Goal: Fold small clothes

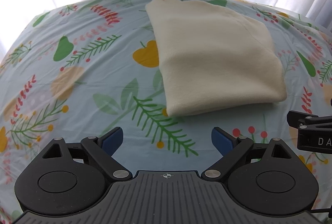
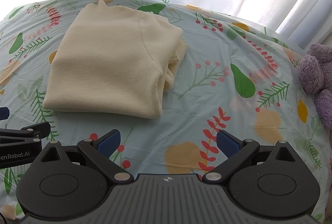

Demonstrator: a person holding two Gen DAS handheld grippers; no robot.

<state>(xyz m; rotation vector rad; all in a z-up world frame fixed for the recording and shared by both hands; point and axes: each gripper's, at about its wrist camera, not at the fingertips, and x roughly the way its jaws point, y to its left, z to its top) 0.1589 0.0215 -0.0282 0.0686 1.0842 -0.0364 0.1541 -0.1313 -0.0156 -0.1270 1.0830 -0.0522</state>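
Cream knit sweater point(image 2: 108, 66) lay folded into a compact stack on the floral bedsheet point(image 2: 207, 112), loose layers showing at its right edge. Left gripper point(image 1: 167, 141) and right gripper point(image 2: 168, 142) both hovered short of it, jaws apart, holding nothing. Fold looked near finished; next move probably tucking that right edge. Readable text: "enRobot.AI" and "DA" on the gripper bodies. Purple plush toy point(image 2: 317, 76) sat far right.

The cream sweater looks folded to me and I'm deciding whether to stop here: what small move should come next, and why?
Probably a tidy-up: bring the right gripper forward to tuck in the loose layers. The cream sweater lies as a neat bundle on the floral sheet, but its right edge shows uneven folds sticking out. Both grippers, left too, are open and empty.
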